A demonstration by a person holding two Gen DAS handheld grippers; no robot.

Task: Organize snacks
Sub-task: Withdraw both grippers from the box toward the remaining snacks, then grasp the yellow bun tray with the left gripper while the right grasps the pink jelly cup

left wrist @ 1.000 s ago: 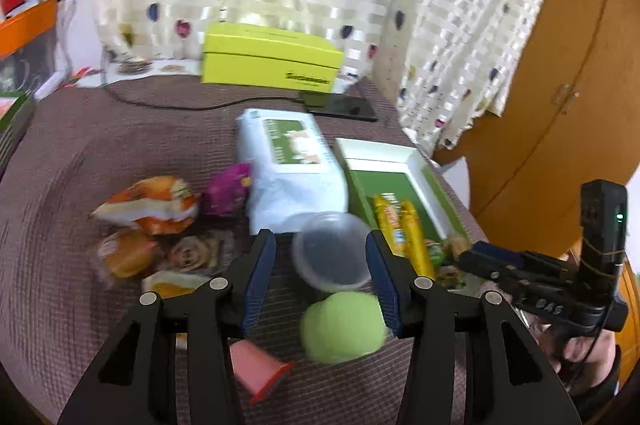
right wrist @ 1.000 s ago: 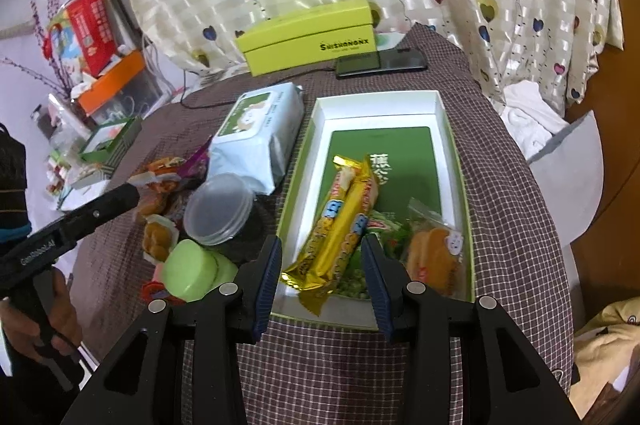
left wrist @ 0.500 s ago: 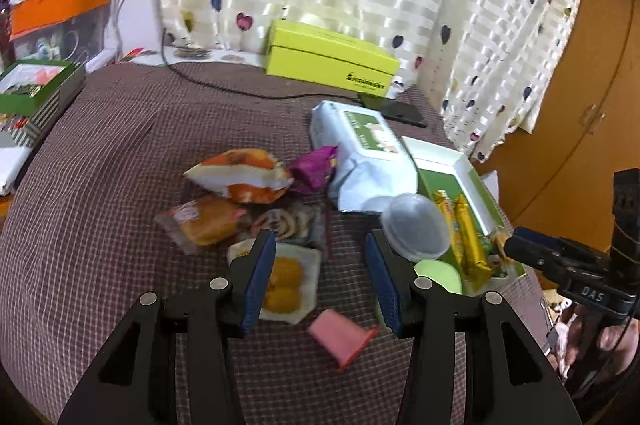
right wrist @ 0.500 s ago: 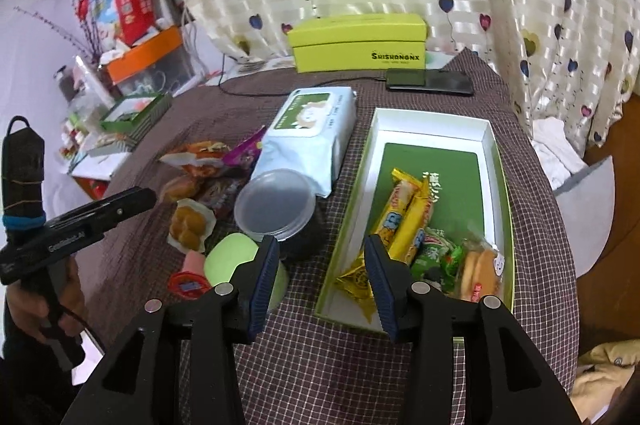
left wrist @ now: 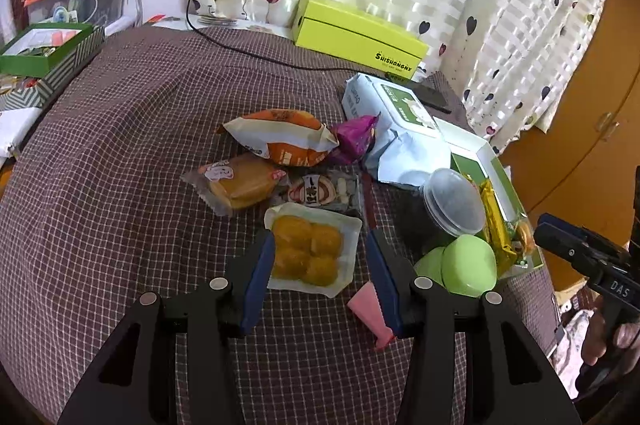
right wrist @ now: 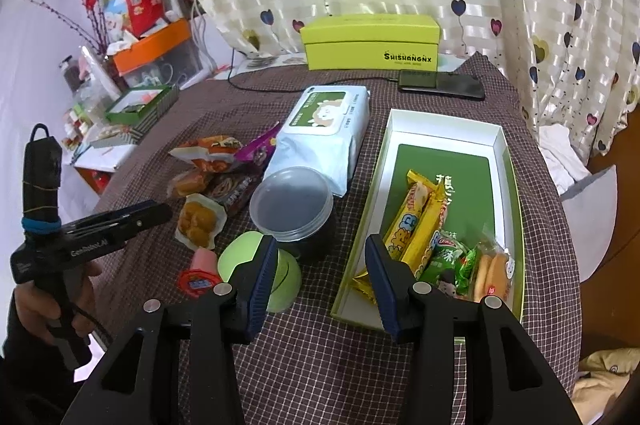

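A woven brown-and-white checked cloth (left wrist: 120, 153), matt and slightly creased, covers the worktop. On it lie snacks in glossy clear plastic film, among them a white tray of yellow pastries (left wrist: 312, 251). A translucent smooth plastic tub (right wrist: 292, 203) sits beside a pale-blue soft-plastic wipes pack (right wrist: 324, 133). The green-and-white cardboard box (right wrist: 506, 161) holds shiny yellow foil bars (right wrist: 416, 221).

Left gripper (left wrist: 320, 265) jaws apart, angled down — right gripper (right wrist: 320, 269) likewise, nothing held.

Both wrist cameras look obliquely down, close over the table (left wrist: 120, 129), sharing the snack pile (right wrist: 216, 169).
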